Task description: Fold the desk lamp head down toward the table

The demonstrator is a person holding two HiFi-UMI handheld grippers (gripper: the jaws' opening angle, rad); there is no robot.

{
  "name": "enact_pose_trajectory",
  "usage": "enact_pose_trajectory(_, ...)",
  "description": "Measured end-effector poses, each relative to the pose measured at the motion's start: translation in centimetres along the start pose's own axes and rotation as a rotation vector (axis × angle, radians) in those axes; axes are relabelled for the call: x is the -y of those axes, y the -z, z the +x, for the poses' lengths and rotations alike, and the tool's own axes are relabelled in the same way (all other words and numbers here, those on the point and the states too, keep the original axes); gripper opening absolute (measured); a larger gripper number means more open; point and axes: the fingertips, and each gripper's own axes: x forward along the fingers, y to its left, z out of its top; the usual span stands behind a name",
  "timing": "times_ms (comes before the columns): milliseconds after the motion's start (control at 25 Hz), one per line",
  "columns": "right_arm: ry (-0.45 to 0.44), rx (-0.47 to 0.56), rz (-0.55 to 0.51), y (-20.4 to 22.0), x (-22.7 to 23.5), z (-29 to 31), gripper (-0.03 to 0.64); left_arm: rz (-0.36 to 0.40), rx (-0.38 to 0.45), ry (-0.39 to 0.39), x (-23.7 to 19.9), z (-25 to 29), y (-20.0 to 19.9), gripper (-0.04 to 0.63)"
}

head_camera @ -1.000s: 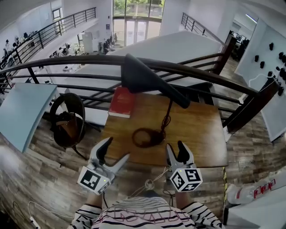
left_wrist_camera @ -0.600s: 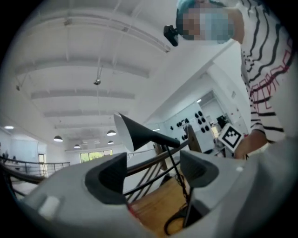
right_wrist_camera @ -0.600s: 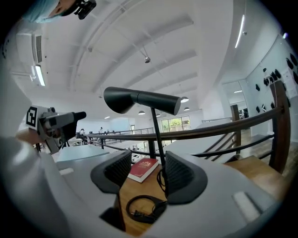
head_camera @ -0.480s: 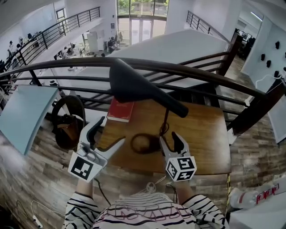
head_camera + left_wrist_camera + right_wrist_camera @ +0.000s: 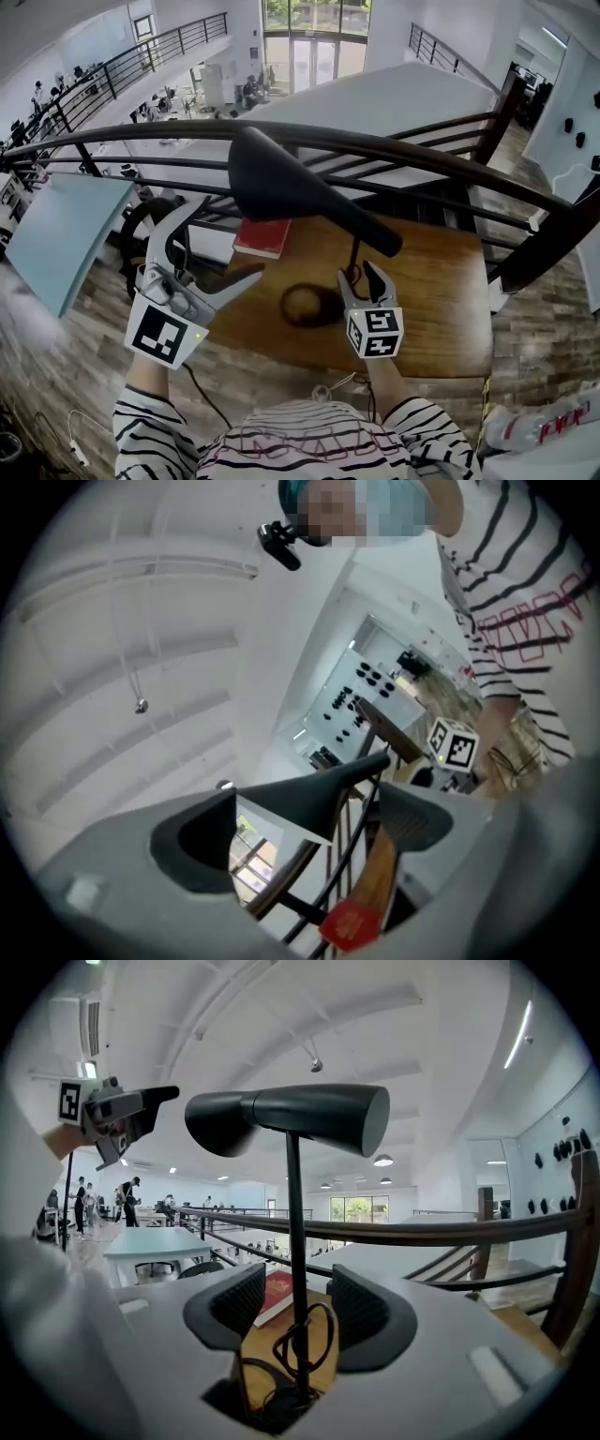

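Head view: high over the near edge of the table [image 5: 441,281], facing forward and steeply down, lamp head [image 5: 281,183] close below. Left gripper view: on the raised left gripper [image 5: 230,239], rolled sideways beyond the table's left edge, facing level along its opening, empty jaws toward the lamp head. Right gripper view: on the right gripper [image 5: 359,274], low at the near edge, facing level, lamp stem [image 5: 295,1241] close between its parted jaws; all three views share lamp head, red book [image 5: 262,237] and railing [image 5: 412,152].
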Motion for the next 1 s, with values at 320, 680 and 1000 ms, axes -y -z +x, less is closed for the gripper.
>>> enact_pose_trajectory(320, -0.021, -0.044, -0.019, 1.4, 0.9, 1.9, 0.159, 0.214, -0.112, 0.096, -2.0, 3.4, 0.0, 0.531)
enact_pose_trajectory(680, -0.032, -0.06, -0.059, 2.0, 0.3, 2.3, 0.051, 0.449, -0.309, 0.265, -2.6, 5.8, 2.0, 0.588)
enact_pose_trajectory(1000, -0.047, -0.054, -0.052, 2.1, 0.3, 2.5, 0.049, 0.483, -0.444, 0.358, -2.0, 6.8, 4.9, 0.589)
